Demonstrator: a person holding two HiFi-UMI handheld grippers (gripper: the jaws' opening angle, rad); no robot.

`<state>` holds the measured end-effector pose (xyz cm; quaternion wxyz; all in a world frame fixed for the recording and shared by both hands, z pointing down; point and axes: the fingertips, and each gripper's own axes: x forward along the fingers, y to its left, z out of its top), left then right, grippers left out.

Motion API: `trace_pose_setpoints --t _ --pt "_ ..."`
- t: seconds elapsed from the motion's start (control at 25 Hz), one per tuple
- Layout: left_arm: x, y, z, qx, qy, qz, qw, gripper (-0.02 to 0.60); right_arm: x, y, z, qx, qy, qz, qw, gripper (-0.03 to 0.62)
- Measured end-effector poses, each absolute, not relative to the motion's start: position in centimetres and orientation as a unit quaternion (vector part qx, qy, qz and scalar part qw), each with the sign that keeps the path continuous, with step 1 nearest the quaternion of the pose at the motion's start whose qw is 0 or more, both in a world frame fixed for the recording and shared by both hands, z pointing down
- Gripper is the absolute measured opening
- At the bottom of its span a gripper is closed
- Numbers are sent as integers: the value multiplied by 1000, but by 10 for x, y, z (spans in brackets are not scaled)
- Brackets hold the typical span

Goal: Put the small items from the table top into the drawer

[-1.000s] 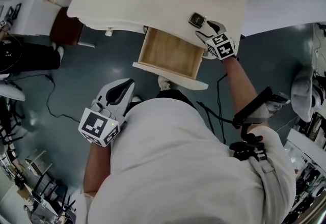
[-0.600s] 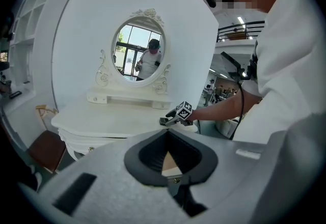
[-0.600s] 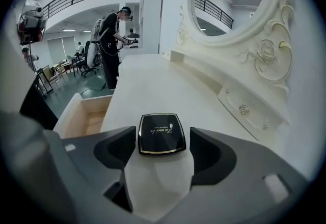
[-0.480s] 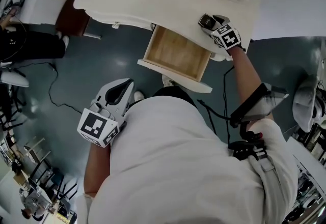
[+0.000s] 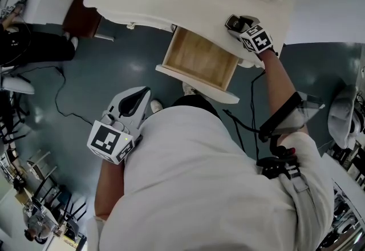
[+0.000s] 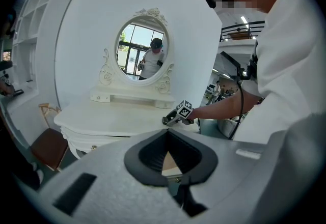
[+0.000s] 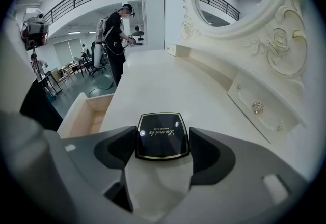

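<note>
**Right gripper** (image 7: 162, 141), one. You hold it over the top of the dressing table (image 7: 168, 80), near the table's front edge, tilted down at the surface. Its jaws have just been opening and stand wide apart, gripping nothing.

**Compact** (image 7: 161, 134), one. It is black and squarish with a gold rim and script lettering on the lid. It lies flat on the dressing table top, between your right gripper's jaws. The pad on the drawer side sits right at the compact's edge, and I cannot tell whether it touches. The other pad stands just clear.

**Left gripper** (image 6: 167, 130), one. You hold it off the dressing table, out in front of it and close to your chest. Its jaw tips are together with nothing between them.

**Marker cubes**, two, one on each gripper. The left gripper's cube (image 5: 108, 141) is well out from the table, and the right gripper's cube (image 5: 256, 39) is over the table top.

**Drawer** (image 5: 197, 59), one. It is pulled out of the dressing table's front and shows pale wood inside. It sits just beside the part of the top where the compact lies.

**Mirror** (image 6: 142, 50), one. It is oval with a carved frame and stands upright at the back of the dressing table.

**Glass knob** (image 7: 258, 108), one seen. It is on a small drawer front in the mirror's base, at the back of the table.

**Chair** (image 5: 80, 21), one, with a brown seat. It stands at the table's end farthest from your right gripper.

**Cable** (image 5: 57, 113), one, dark. It lies on the floor in front of the table.
</note>
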<state>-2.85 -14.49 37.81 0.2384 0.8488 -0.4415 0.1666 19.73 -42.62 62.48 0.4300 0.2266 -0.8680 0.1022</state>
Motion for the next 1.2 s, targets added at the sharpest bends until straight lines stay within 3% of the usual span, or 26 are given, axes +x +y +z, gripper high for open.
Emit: trace_pose_setpoints --t 0.6,1.2 --pt "-34 -145 380 854 -431 166 239 0 201 -418 625 244 -860 121 431 325" --pt "-42 -138 381 846 -444 158 250 0 200 -417 630 159 -851 128 483 344"
